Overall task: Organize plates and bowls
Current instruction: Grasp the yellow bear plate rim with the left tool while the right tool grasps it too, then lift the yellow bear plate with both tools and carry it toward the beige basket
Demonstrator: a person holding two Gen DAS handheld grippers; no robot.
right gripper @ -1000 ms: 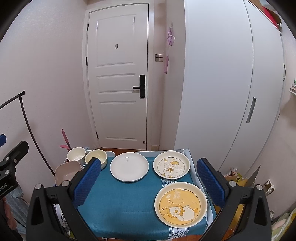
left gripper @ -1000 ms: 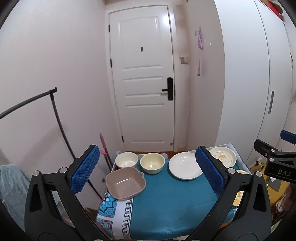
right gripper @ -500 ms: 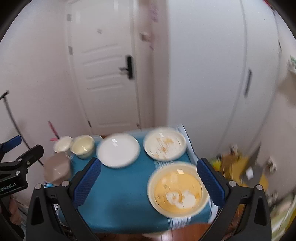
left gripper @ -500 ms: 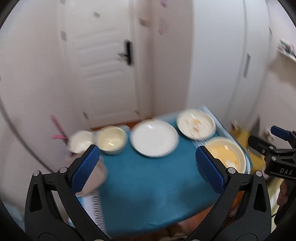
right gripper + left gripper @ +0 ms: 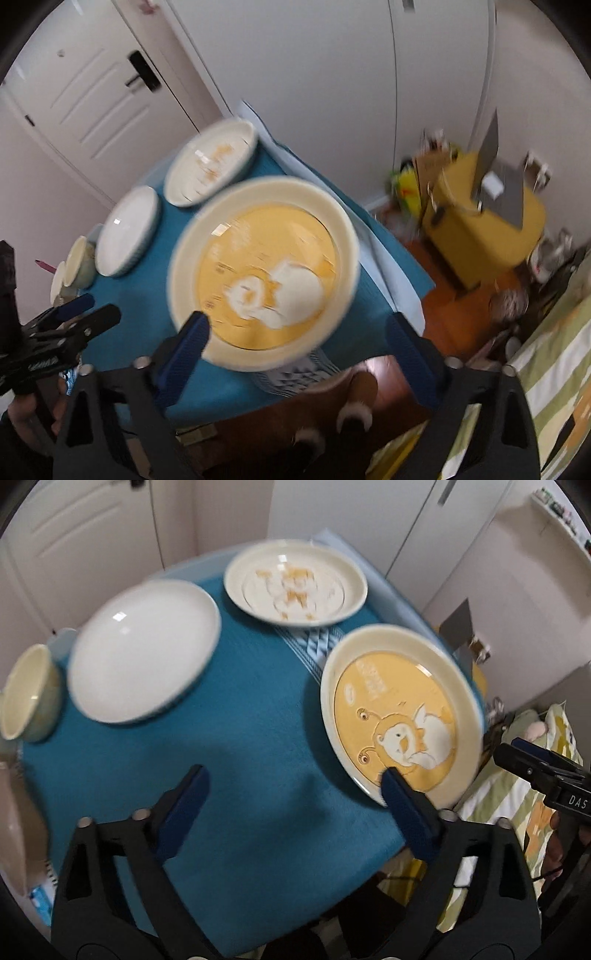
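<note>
A yellow cartoon plate lies at the near right of the blue-clothed table; it also shows in the right wrist view. Behind it lie a cream plate with orange figures, a plain white plate and a cream bowl. My left gripper is open, low over the cloth, its right finger at the yellow plate's near rim. My right gripper is open over the yellow plate's near right edge.
A beige dish is at the table's left edge. A yellow box with clutter stands on the floor right of the table. Striped bedding lies at the right. A white door and wardrobe are behind.
Both grippers have swung right and dropped down close to the table. The yellow plate now looms large before both. The views are blurred by motion.
</note>
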